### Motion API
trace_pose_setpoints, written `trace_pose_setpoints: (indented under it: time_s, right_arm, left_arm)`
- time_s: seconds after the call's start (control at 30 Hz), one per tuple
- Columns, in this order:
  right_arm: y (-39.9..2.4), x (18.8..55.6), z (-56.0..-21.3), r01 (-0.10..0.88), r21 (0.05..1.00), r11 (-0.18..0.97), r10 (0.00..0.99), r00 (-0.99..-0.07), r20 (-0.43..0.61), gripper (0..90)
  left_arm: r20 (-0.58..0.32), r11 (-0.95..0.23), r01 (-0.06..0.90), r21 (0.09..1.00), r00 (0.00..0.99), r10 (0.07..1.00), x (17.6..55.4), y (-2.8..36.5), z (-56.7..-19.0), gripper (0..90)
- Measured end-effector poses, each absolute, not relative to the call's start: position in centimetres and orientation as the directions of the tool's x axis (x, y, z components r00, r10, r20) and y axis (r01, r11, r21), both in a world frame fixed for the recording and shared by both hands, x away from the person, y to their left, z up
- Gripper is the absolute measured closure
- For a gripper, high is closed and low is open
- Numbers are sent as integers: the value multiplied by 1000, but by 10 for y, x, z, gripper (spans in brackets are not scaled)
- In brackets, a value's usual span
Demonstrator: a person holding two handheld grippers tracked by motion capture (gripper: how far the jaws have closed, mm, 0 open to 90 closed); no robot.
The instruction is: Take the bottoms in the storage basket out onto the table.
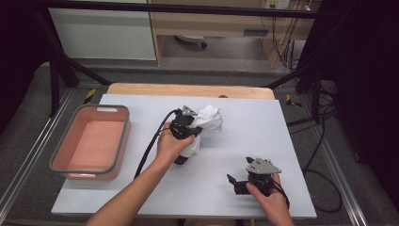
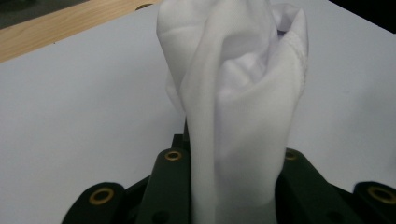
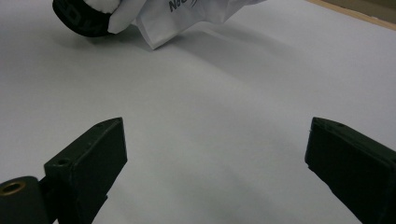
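Fingers of my left gripper (image 2: 233,186) pinch a bunched white cloth (image 2: 238,93) that rises just ahead of them; my right gripper (image 3: 215,154) sits spread, with bare table (image 3: 210,93) between its jaws.
I judge the loose folds could slide free if my pinch slackens. Print on the cloth is partly readable, perhaps "N9".
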State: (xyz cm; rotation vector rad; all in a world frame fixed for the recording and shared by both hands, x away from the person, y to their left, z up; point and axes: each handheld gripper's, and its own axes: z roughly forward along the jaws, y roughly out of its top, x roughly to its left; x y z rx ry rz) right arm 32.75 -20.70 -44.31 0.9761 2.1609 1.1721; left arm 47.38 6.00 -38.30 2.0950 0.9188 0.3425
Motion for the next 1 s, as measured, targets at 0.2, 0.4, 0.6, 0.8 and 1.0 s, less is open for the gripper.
trace_pose_setpoints:
  time_s: [0.2, 0.4, 0.6, 0.8, 1.0]
  right_arm:
    - [-209, 328, -442, 356, 861, 363, 785, -615, -77, 55]
    - [-208, 328, -443, 358, 859, 367, 785, -615, -78, 55]
    - [-208, 327, -443, 357, 857, 372, 783, -617, -82, 56]
    - [-208, 324, -441, 353, 863, 362, 784, -617, -76, 55]
    - [-211, 326, -442, 358, 863, 357, 789, -610, -73, 54]
  left_arm:
    - [-70, -425, 497, 756, 708, 703, 472, 54, -389, 756]
    - [-72, -428, 500, 753, 709, 701, 474, 52, -393, 754]
    - [-86, -427, 505, 750, 714, 695, 477, 50, -397, 747]
    - [-74, -444, 498, 745, 723, 686, 478, 44, -402, 745]
    - [-74, -449, 498, 742, 726, 683, 475, 40, -402, 740]
